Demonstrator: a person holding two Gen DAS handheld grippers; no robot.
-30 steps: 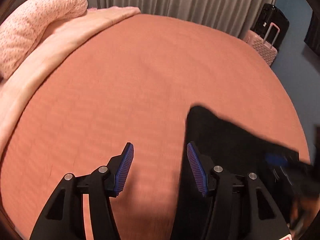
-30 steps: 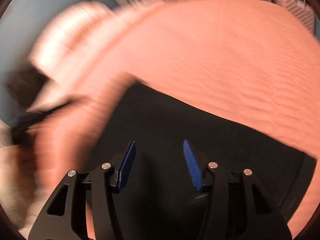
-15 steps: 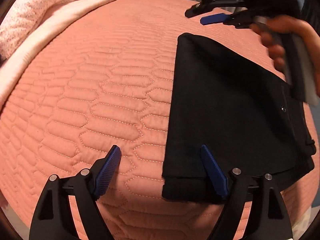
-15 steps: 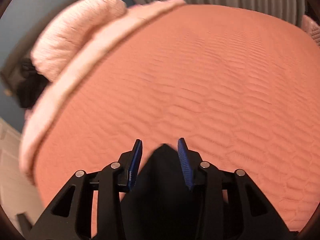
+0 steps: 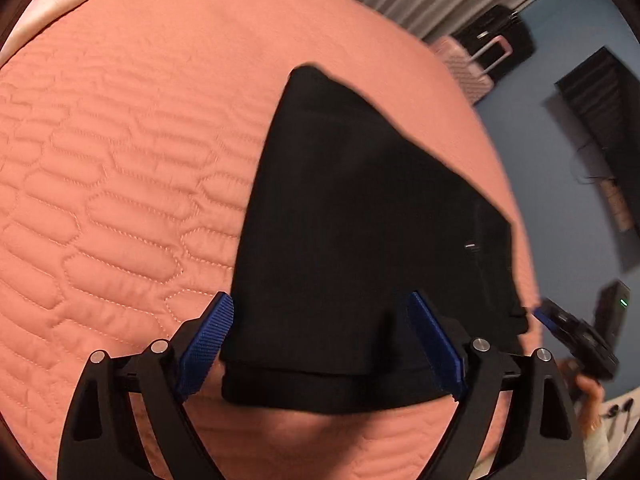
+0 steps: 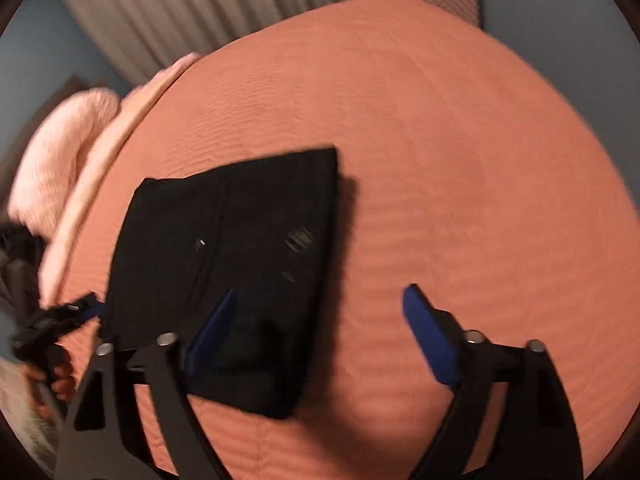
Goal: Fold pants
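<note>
Salmon quilted bedspread [image 5: 120,184] covers the bed, and the black pants [image 5: 360,220] lie on it as a folded, layered bundle. Left claw [image 5: 320,340] stands wide apart, its jaws just opened; the near edge of the pants lies between the blue pads, but they do not press it. Right claw [image 6: 320,336] has also just sprung wide and holds nothing; its left pad is over the corner of the pants nearest to it, the other pad over bare bedspread beside them. Judging from this, the fold is just released. Next move probably calls for smoothing the pants or one more fold.
</note>
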